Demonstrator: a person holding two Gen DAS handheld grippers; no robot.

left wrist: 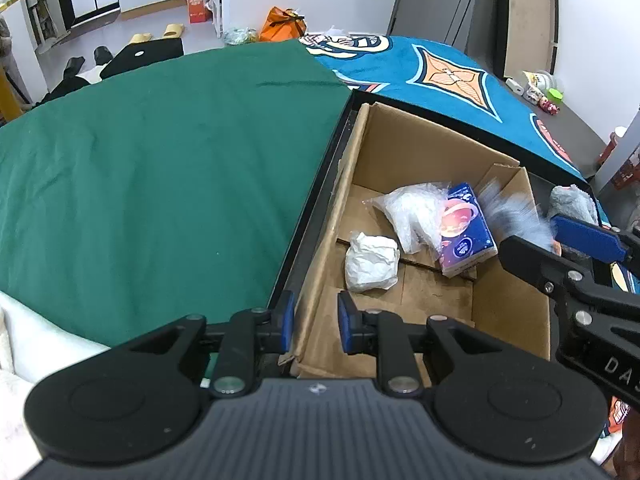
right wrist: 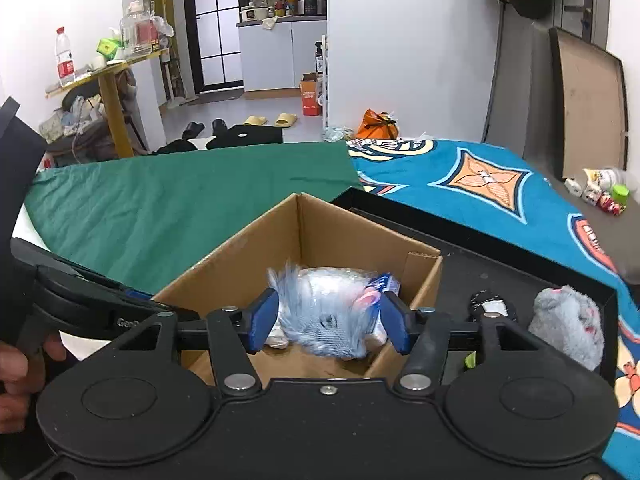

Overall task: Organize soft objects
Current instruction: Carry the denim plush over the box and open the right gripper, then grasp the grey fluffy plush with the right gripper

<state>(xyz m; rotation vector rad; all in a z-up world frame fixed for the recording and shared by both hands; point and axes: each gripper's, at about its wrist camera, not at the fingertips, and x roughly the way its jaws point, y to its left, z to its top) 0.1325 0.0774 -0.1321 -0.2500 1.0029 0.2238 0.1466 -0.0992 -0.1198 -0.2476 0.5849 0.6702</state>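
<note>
An open cardboard box (left wrist: 424,148) (right wrist: 248,240) stands in a black tray (left wrist: 316,208) (right wrist: 520,264) on the bed. It holds a crumpled white wad (left wrist: 372,262), a clear plastic bag (left wrist: 412,208) and a blue tissue pack (left wrist: 464,228). A blurred grey-blue plush toy (right wrist: 324,316) (left wrist: 516,216) is in the air between my right gripper's (right wrist: 328,320) open fingers, over the box. My left gripper (left wrist: 316,320) is open and empty, astride the box's near wall. A second grey plush (right wrist: 568,324) (left wrist: 572,200) lies in the tray, right of the box.
A green sheet (left wrist: 160,168) covers the bed's left part, a blue patterned rug (left wrist: 440,72) the right. A small black object (right wrist: 490,304) lies in the tray beside the box. Slippers (right wrist: 272,120), an orange bag (right wrist: 378,126) and a side table (right wrist: 108,76) stand beyond.
</note>
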